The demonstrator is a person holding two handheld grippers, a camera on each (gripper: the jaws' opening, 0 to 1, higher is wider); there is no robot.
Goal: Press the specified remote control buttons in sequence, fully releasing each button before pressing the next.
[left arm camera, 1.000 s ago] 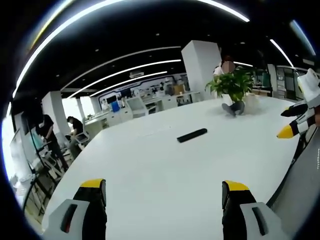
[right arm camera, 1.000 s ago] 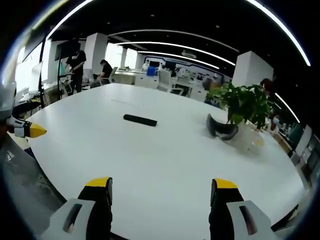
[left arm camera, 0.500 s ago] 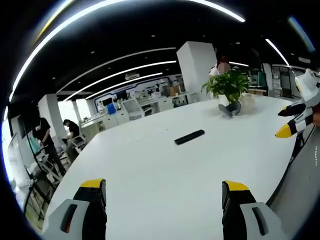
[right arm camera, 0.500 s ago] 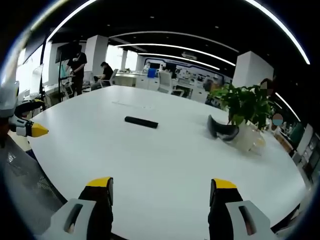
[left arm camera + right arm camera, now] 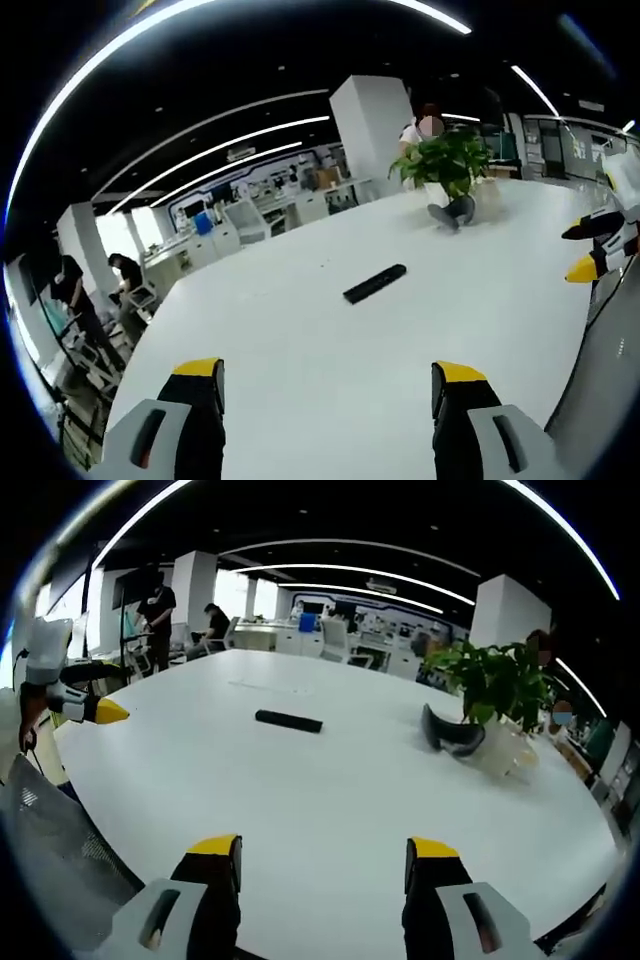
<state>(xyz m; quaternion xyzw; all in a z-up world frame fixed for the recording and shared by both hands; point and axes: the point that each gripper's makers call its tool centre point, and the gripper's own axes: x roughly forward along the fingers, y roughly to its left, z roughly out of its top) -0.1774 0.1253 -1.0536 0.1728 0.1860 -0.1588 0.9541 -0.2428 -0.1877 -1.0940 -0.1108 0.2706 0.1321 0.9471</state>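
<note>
A slim black remote control (image 5: 375, 283) lies flat on the big white table (image 5: 300, 360), well ahead of both grippers. The same remote (image 5: 288, 720) lies mid-table in the right gripper view. My left gripper (image 5: 325, 375) hovers over the table's near edge, open, nothing between its yellow-tipped jaws. My right gripper (image 5: 320, 848) is open too, and empty. The right gripper (image 5: 598, 250) enters the left gripper view from the right edge. The left gripper (image 5: 85, 702) enters the right gripper view from the left.
A potted green plant (image 5: 497, 685) stands at the table's far side, with a dark curved object (image 5: 448, 736) beside it. A mesh chair back (image 5: 55, 850) sits at the near edge. People stand by desks (image 5: 155, 615) in the background.
Both views have shifted slightly as the hands move. In the right gripper view the left gripper has come further into view and higher. The remote has stayed put.
</note>
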